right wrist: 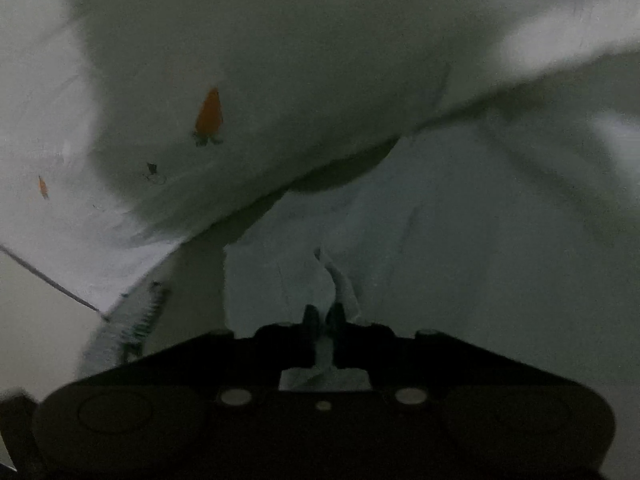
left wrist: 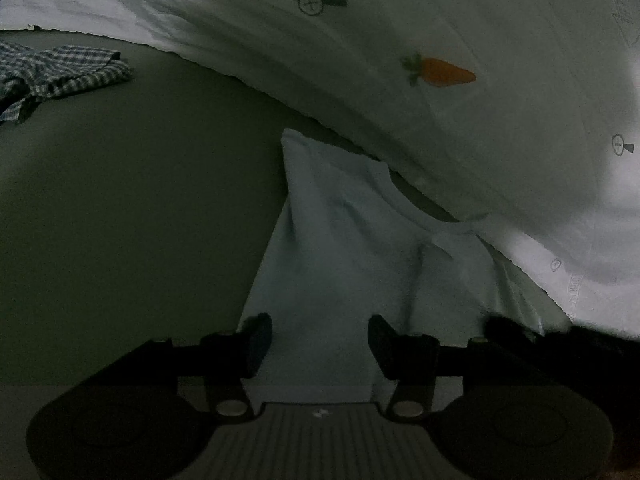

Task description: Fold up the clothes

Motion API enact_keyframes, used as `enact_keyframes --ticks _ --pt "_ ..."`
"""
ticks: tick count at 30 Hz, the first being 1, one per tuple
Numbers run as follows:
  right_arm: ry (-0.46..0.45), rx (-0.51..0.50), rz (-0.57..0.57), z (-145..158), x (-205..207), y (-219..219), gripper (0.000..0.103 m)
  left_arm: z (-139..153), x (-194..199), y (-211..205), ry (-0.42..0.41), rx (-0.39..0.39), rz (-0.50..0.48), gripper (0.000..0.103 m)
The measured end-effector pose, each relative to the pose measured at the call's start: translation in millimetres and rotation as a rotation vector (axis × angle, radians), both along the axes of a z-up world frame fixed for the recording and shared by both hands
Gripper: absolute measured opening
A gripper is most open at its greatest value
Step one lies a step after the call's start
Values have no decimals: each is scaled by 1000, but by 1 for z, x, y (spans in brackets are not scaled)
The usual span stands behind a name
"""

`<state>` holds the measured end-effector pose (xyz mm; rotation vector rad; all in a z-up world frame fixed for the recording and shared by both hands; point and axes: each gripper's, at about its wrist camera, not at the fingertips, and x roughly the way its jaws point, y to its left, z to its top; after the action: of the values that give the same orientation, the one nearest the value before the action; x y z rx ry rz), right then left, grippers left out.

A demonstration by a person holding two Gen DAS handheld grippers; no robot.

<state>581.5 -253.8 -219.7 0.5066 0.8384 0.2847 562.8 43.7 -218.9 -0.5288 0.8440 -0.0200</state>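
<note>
A pale blue garment (left wrist: 344, 248) lies on a dark grey-green surface (left wrist: 140, 220) and runs from near my left gripper up toward a white printed sheet. My left gripper (left wrist: 320, 340) stands open above the garment's near end, with cloth showing between the fingers but not pinched. In the right wrist view the same pale garment (right wrist: 420, 248) fills the middle, and my right gripper (right wrist: 325, 318) is shut on a raised fold of it, the cloth bunched between the pads.
A white sheet with carrot prints (left wrist: 440, 72) covers the far side and overhangs the garment; it shows again as the white sheet (right wrist: 260, 80) in the right wrist view. A blue checked cloth (left wrist: 56, 76) lies crumpled at the far left.
</note>
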Motion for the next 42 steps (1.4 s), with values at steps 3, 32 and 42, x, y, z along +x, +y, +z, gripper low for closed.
enact_keyframes --ticks 3,32,42 --pt "26 -115 -17 -3 -16 -17 6 -1 -1 0 -7 1 0 55" --pt "29 -23 -52 -14 -43 -50 32 12 -109 -10 187 139 -38 68" --pt "30 -149 -2 -9 -38 -29 6 11 -100 -12 201 141 -70 76"
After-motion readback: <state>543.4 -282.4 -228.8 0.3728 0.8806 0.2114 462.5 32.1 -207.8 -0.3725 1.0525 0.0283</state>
